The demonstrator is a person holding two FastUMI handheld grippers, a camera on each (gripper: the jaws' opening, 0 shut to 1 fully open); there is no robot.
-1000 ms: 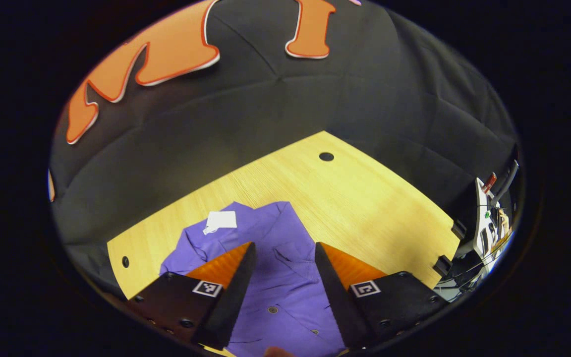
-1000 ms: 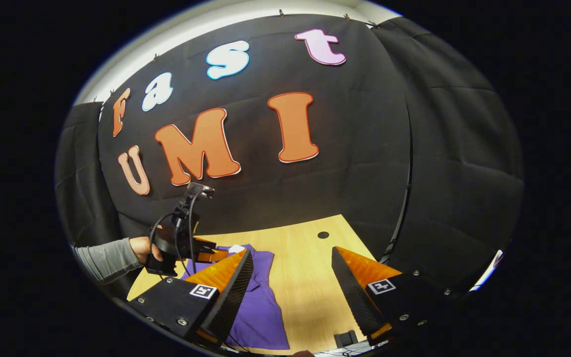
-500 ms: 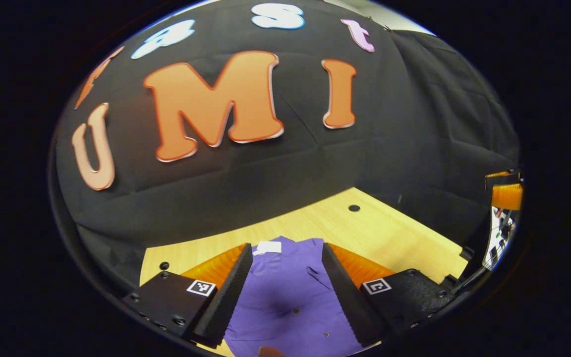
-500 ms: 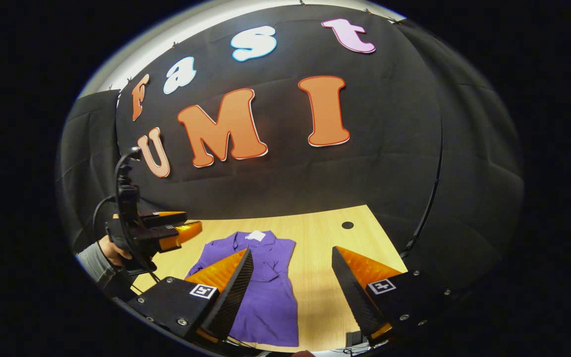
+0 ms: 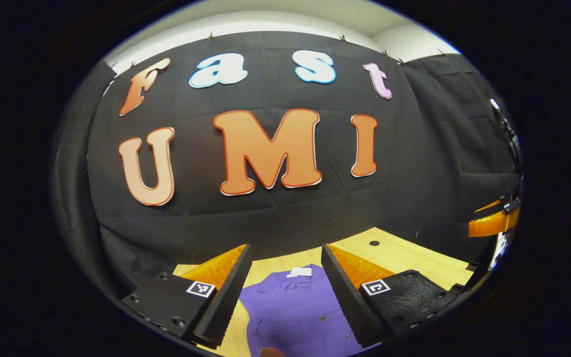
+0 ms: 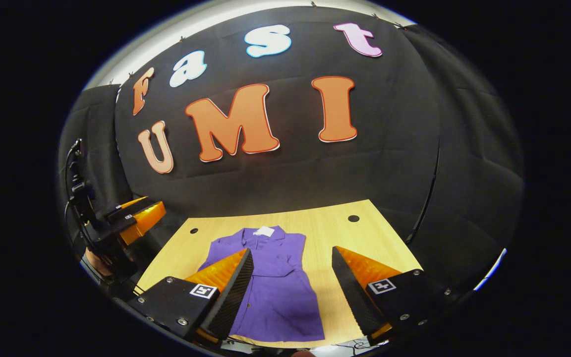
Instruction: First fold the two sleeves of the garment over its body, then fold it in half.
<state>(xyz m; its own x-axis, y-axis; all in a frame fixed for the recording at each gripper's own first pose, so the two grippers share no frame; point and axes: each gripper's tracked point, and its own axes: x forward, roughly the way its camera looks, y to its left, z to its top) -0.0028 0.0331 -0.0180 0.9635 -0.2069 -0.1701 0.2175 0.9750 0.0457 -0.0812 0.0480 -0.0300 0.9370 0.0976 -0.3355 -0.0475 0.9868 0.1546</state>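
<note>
Both grippers raised, fingers apart and empty, above the shirt.

In the right gripper view, the right gripper (image 6: 290, 285) frames a purple shirt (image 6: 275, 287) flat on the table (image 6: 335, 228), a white tag (image 6: 264, 231), too small to read, at its collar at 12 o'clock; the left gripper (image 6: 137, 220) hangs at 9 o'clock. In the left gripper view, the left gripper (image 5: 283, 292) frames the shirt (image 5: 290, 310).

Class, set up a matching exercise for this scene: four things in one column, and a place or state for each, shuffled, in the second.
1. purple button-up garment
2. white tag
3. light wooden table
4. right gripper

A. open, holding nothing
B. at the collar
C. lying flat
D. has small dark round holes

Pairs: 1-C, 2-B, 3-D, 4-A
</note>
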